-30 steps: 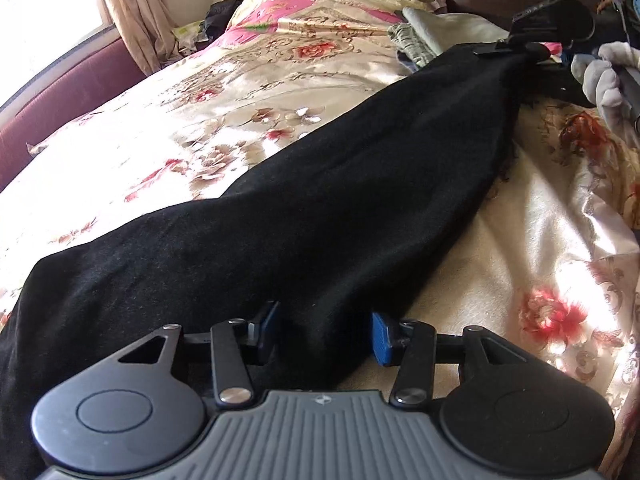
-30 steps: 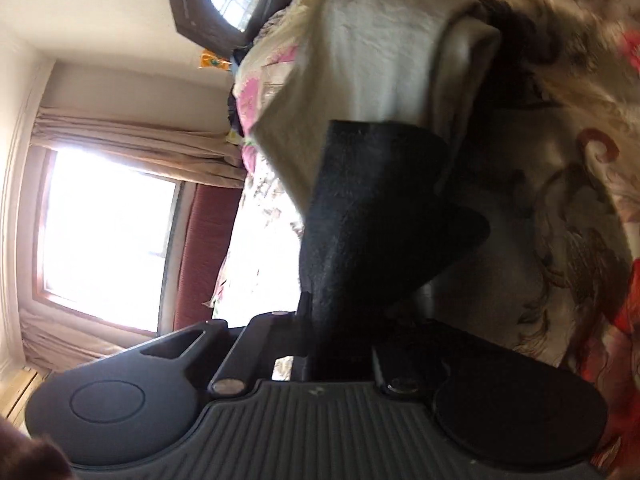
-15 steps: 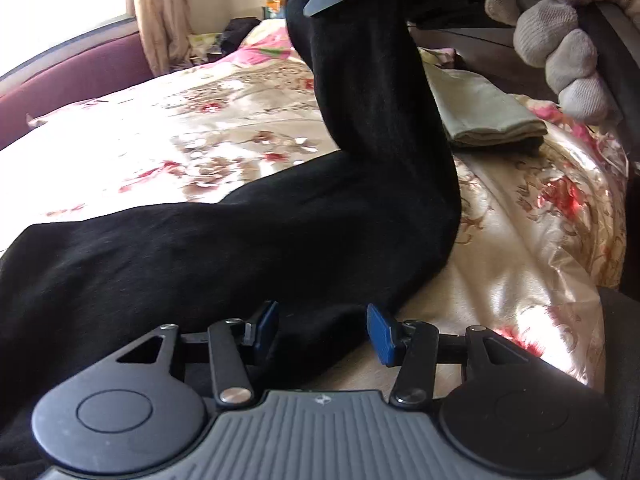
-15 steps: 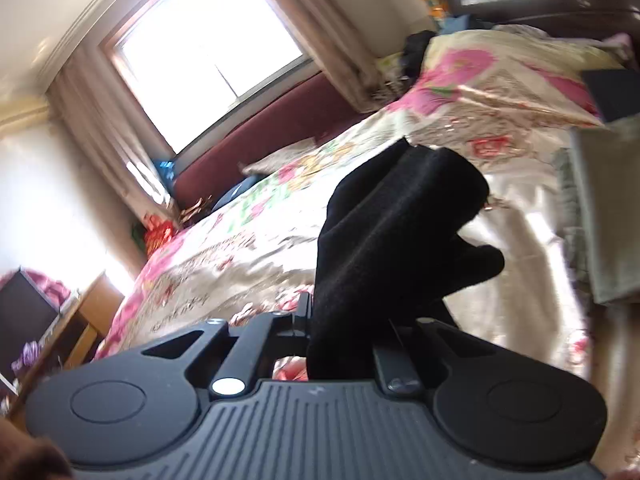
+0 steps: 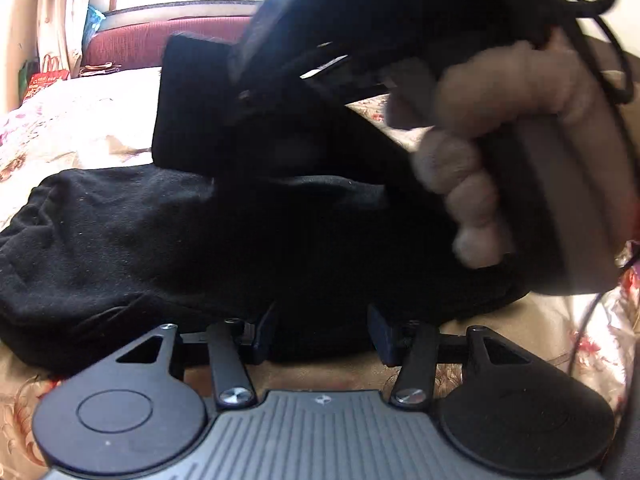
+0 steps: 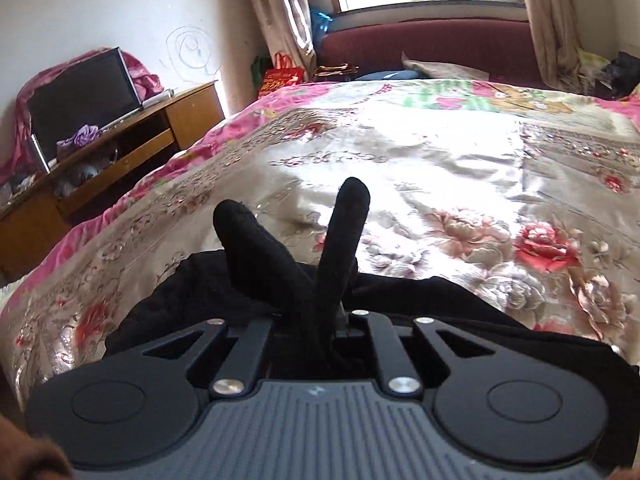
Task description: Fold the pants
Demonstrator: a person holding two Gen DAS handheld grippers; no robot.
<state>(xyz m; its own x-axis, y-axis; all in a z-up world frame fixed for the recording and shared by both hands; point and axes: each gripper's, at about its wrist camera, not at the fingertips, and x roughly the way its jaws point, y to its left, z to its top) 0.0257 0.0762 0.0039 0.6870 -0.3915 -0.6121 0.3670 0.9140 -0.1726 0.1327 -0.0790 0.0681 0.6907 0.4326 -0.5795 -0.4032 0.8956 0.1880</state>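
The black pants (image 5: 132, 236) lie on the floral bedspread (image 5: 80, 120), folded over on themselves. My left gripper (image 5: 320, 332) is open, its blue-padded fingers (image 5: 266, 330) on either side of the near edge of the fabric. My right gripper (image 6: 320, 316) is shut on the pants' leg end (image 6: 344, 232), which sticks up between its fingers above the rest of the pants (image 6: 440, 300). In the left wrist view the right gripper body (image 5: 360, 40) and the gloved hand (image 5: 480, 152) holding it hang close above the pants.
The bedspread (image 6: 400, 168) stretches ahead of the right gripper. A wooden TV stand with a screen (image 6: 80, 96) stands to the left. A dark red sofa (image 6: 432, 44) and curtains sit under the window behind the bed.
My right gripper has carried the leg end over toward my left gripper, doubling the pants back on themselves. My left gripper has stayed at the near edge, still open.
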